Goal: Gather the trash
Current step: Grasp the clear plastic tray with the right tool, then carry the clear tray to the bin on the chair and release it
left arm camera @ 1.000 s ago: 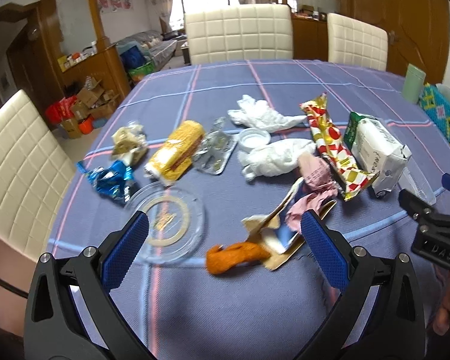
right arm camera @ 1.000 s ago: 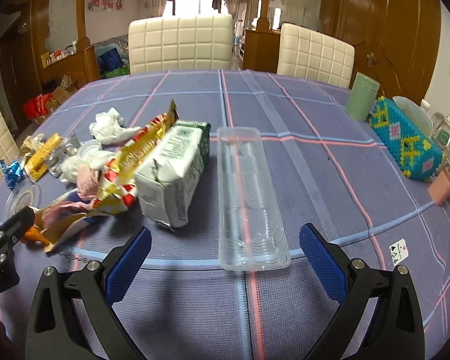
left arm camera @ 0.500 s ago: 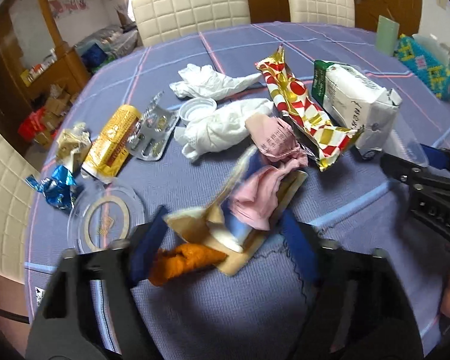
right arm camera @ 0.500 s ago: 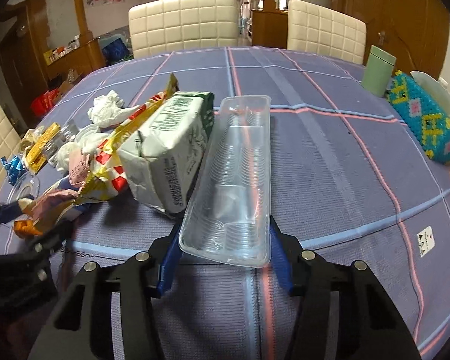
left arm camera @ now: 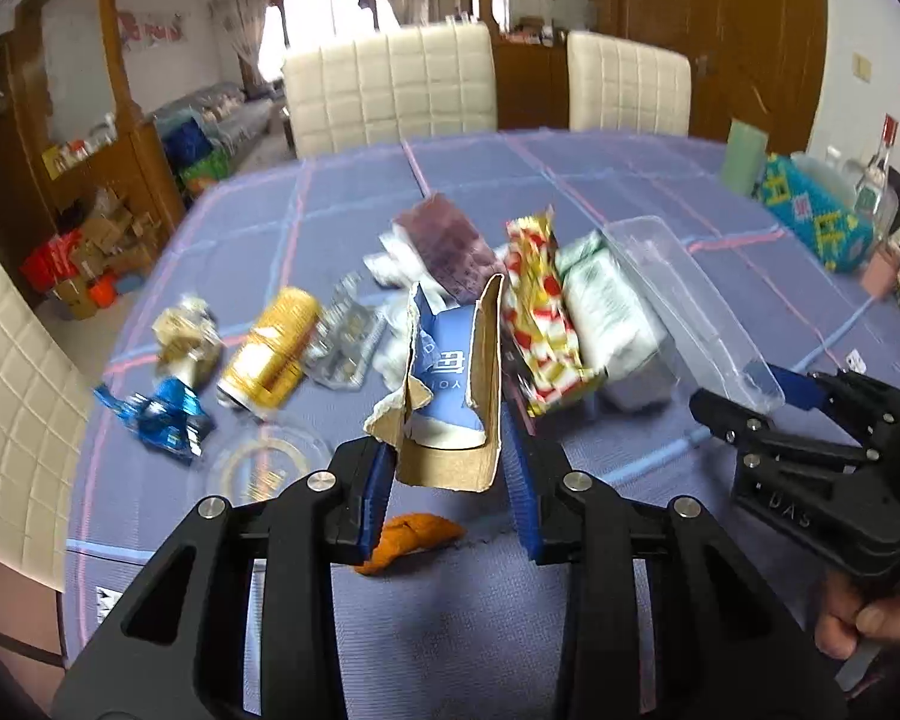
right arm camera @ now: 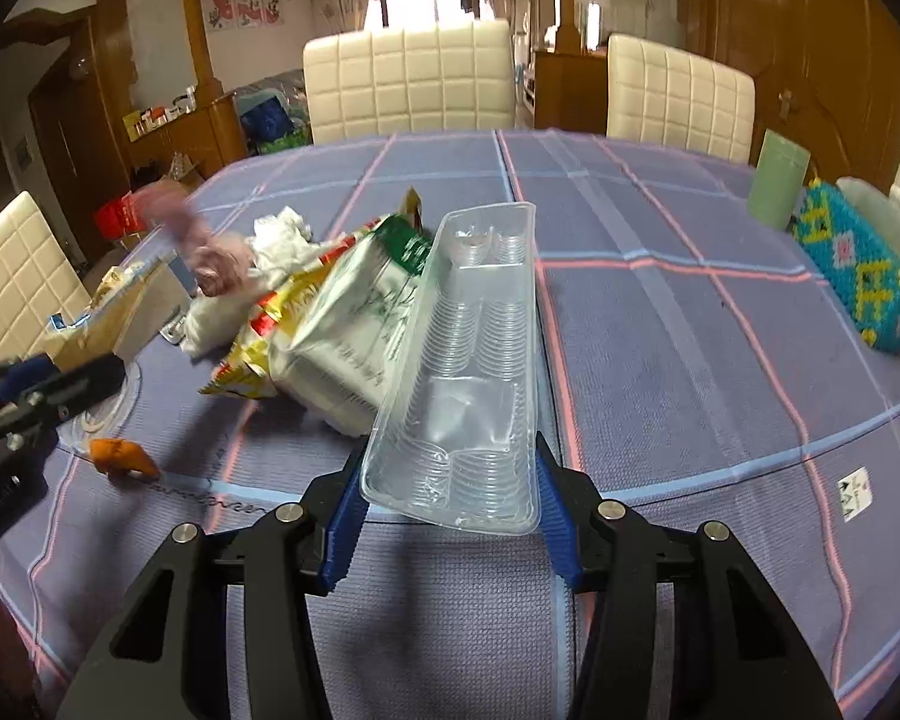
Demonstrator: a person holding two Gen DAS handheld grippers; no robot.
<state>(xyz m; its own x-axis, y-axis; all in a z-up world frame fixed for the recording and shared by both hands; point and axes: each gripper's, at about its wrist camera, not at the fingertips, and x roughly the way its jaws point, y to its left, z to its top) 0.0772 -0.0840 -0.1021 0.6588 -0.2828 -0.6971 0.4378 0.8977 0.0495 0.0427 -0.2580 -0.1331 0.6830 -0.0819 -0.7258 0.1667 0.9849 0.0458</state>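
The left gripper [left arm camera: 448, 483], jaws just closed, clamps a torn brown-and-blue cardboard piece [left arm camera: 450, 396] above the worktop [right arm camera: 690, 324]. The right gripper [right arm camera: 444, 519] pinches a long clear plastic tray [right arm camera: 468, 372], tilted upward.

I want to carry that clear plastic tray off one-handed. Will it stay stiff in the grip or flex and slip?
The clear plastic tray looks thin and ribbed, so probably light. The right gripper clamps only its near end, so the far end may sag or twist. Its smooth, glossy walls could slide between the pads under a hard squeeze.
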